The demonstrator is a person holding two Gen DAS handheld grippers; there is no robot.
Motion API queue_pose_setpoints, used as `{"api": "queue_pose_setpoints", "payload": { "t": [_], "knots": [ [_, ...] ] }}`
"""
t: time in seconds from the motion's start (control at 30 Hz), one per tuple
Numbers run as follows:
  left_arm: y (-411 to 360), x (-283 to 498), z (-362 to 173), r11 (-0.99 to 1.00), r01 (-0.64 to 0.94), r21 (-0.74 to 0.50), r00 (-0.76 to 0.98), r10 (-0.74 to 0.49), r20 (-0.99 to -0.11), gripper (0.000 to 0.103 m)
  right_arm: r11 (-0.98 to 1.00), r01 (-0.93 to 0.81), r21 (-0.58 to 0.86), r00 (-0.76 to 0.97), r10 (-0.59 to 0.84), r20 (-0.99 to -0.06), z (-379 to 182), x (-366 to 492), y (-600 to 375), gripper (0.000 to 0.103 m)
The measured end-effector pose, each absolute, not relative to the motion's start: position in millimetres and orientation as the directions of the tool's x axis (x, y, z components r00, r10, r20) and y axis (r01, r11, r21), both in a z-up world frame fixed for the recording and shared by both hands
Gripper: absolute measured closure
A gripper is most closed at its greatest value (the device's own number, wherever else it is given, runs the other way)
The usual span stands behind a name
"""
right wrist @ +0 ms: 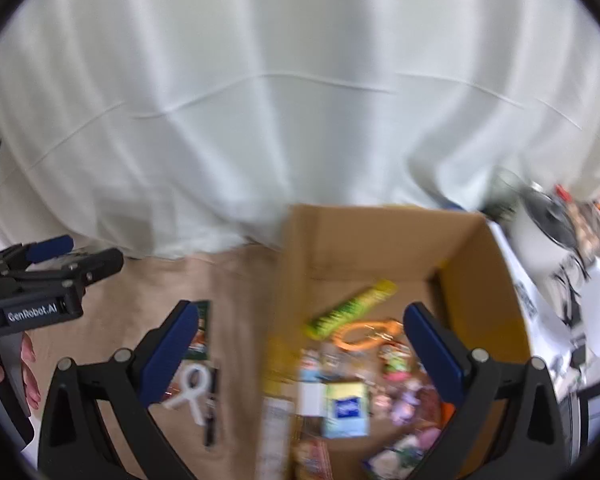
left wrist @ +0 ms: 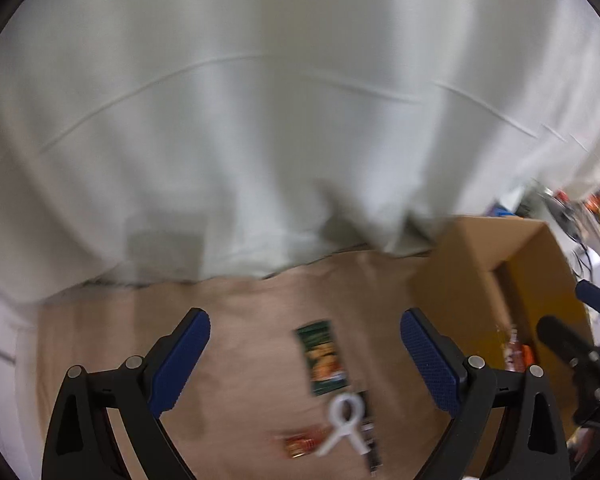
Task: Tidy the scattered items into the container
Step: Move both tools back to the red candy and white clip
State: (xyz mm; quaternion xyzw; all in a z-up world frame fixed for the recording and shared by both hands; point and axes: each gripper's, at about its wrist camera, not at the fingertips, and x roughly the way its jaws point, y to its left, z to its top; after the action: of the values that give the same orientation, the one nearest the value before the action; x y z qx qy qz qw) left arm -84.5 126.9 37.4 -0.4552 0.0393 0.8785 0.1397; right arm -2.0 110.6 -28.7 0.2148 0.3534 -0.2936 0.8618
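A cardboard box point(right wrist: 380, 240) stands open on the tan surface and holds several items: a yellow-green packet point(right wrist: 350, 310), an orange ring point(right wrist: 364, 332), a blue and yellow packet point(right wrist: 346, 410). The box also shows at the right of the left wrist view point(left wrist: 472, 264). Left of the box lie a green snack packet point(left wrist: 324, 356), a white clip point(left wrist: 346, 420), a black pen point(left wrist: 370, 436) and a red wrapper point(left wrist: 302, 442). My left gripper point(left wrist: 304, 360) is open and empty above these items. My right gripper point(right wrist: 300, 356) is open and empty over the box's left wall.
A white curtain point(left wrist: 280, 120) hangs behind the surface. A white pot with a dark lid point(right wrist: 548, 224) and cables stand right of the box. The other gripper shows at the left edge of the right wrist view point(right wrist: 40, 284).
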Motion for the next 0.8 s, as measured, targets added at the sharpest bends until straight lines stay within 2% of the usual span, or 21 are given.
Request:
{"api": "queue_pose_setpoints", "payload": {
  "t": [0.23, 0.47, 0.8],
  "knots": [
    [61, -79, 11, -0.981, -0.185, -0.052, -0.533, 0.145, -0.833, 0.006, 0.825, 0.530, 0.198, 0.649, -0.244, -0.721, -27, 61, 159, 0.000],
    [36, -65, -39, -0.983, -0.178, -0.054, -0.459, 0.131, -0.879, 0.006, 0.869, 0.447, 0.214, 0.619, -0.128, -0.775, -63, 97, 200, 0.000],
    [31, -40, -105, -0.980, -0.188, -0.064, -0.393, 0.135, -0.910, 0.006, 0.835, 0.469, 0.286, 0.535, -0.011, -0.845, -125, 92, 219, 0.000]
  ]
}}
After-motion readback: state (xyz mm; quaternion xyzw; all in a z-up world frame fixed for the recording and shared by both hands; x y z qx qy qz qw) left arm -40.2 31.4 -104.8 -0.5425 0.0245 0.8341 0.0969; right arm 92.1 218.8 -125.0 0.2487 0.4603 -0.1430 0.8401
